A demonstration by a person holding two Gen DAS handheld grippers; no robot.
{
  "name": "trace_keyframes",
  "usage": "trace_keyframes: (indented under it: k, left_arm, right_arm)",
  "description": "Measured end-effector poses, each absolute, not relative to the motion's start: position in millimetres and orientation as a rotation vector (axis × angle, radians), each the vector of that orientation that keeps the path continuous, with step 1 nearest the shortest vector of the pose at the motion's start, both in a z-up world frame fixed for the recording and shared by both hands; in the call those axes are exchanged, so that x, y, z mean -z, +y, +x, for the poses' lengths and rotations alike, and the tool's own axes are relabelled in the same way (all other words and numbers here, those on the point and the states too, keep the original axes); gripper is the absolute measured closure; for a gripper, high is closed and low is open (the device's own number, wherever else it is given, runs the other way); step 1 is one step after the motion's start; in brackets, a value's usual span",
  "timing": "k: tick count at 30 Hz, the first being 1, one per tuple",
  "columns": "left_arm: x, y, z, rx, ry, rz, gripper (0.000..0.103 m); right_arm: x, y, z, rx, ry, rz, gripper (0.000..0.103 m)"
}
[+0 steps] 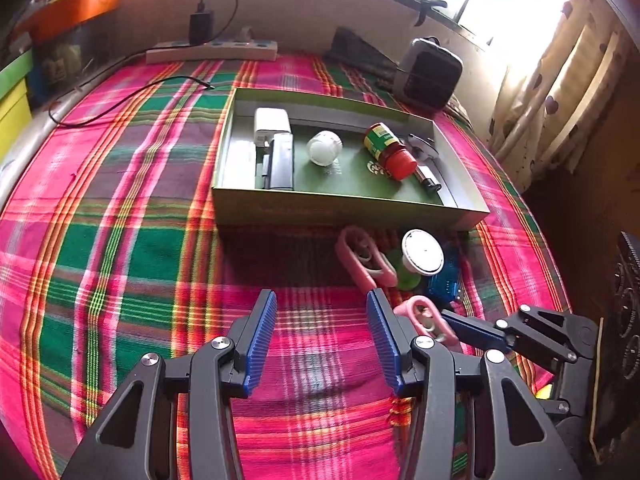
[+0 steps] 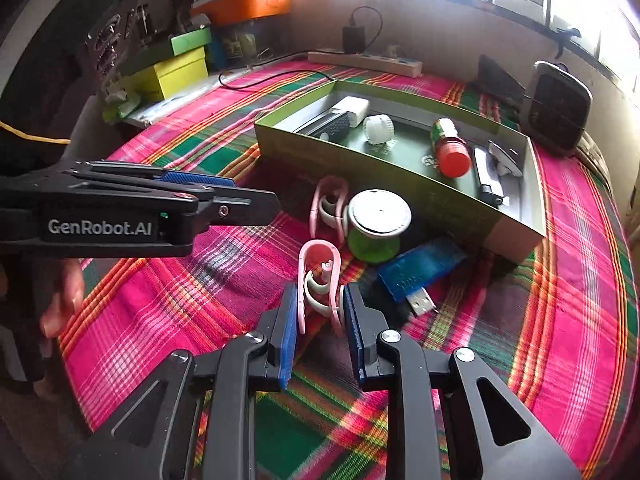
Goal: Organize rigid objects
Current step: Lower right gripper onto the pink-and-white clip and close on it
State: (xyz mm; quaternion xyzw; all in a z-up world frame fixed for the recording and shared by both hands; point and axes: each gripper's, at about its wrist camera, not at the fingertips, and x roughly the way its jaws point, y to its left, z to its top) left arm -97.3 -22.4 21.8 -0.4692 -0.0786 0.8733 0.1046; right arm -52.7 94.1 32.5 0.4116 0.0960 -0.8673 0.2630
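A green box (image 1: 340,204) (image 2: 304,148) on the plaid cloth holds a white charger (image 1: 272,122), a dark flat device (image 1: 282,160), a white cap (image 1: 325,148), a red-lidded bottle (image 1: 390,150) and a metal tool (image 1: 426,168). In front of it lie two pink clips (image 2: 330,208), a white-topped green spool (image 2: 378,216) and a blue USB stick (image 2: 420,270). My right gripper (image 2: 320,312) is shut on the nearer pink clip (image 2: 318,272), which also shows in the left wrist view (image 1: 424,316). My left gripper (image 1: 322,332) is open and empty above the cloth, left of that clip.
A power strip (image 1: 212,50) with a plugged charger lies along the back wall, a loose black cable (image 1: 120,100) on the cloth. A dark speaker-like device (image 1: 428,72) stands back right. Yellow and green boxes (image 2: 176,68) are at the left. Curtains hang at the right.
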Motion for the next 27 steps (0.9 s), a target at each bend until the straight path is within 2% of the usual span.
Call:
trace_keyframes:
  k: [18, 22, 27]
  left_arm:
    - [-13, 16, -108, -2.640, -0.131, -1.417, 0.056]
    - [-11, 20, -111, -2.709, -0.008, -1.474, 0.056]
    - [-11, 20, -112, -2.658, -0.080, -1.478, 0.056]
  right_arm:
    - [-39, 156, -45, 2.512, 0.149, 1.131, 0.080]
    - [-41, 158, -46, 2.519, 0.143, 1.117, 0.080]
    - [-41, 158, -47, 2.513, 0.141, 1.104, 0.080]
